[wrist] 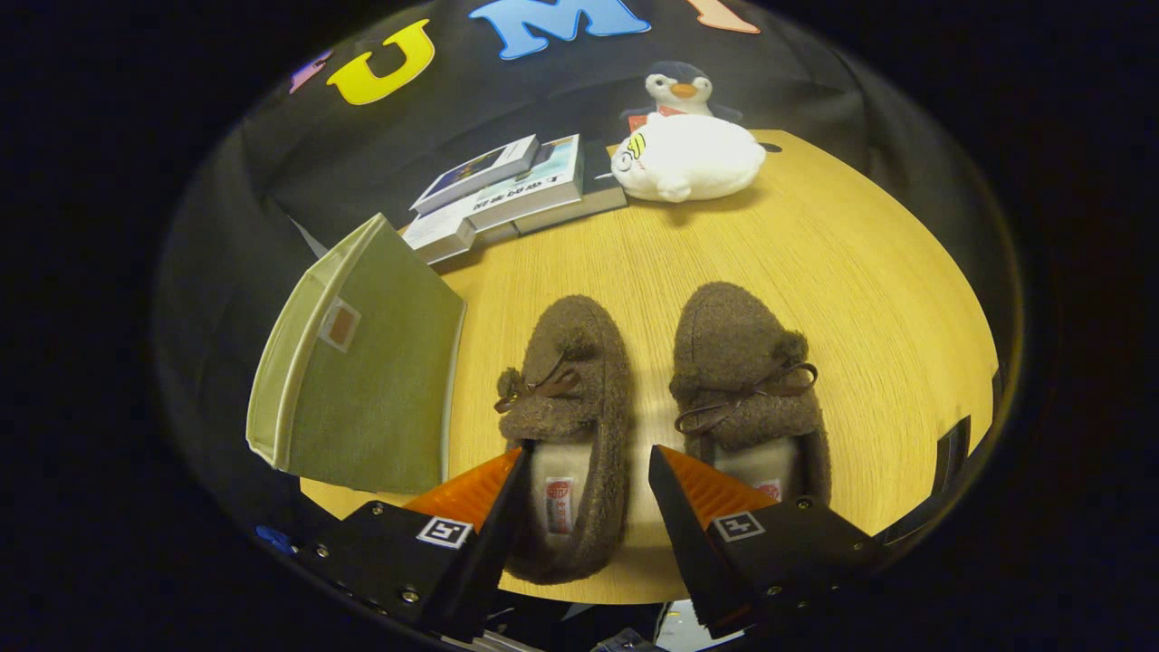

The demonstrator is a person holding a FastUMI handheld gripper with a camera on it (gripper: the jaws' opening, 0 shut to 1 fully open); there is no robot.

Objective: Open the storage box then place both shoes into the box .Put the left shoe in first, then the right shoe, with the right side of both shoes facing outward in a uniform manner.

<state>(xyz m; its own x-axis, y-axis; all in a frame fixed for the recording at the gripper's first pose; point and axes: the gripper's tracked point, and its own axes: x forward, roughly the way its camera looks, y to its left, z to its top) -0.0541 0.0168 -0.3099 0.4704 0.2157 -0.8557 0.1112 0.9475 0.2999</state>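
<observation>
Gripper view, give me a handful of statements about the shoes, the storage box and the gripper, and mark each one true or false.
1. The gripper is open, with the heel of the left shoe between its fingers. True.
2. Both shoes are already inside the storage box. False: the left shoe and the right shoe lie side by side on the wooden table, the box beside the left shoe.
3. A stack of books lies beyond the shoes. True.
4. The white plush toy sits on top of the books. False: it rests on the table beside them, with a penguin toy behind it.
5. The shoes' toes point toward the gripper. False: the heels do.
</observation>
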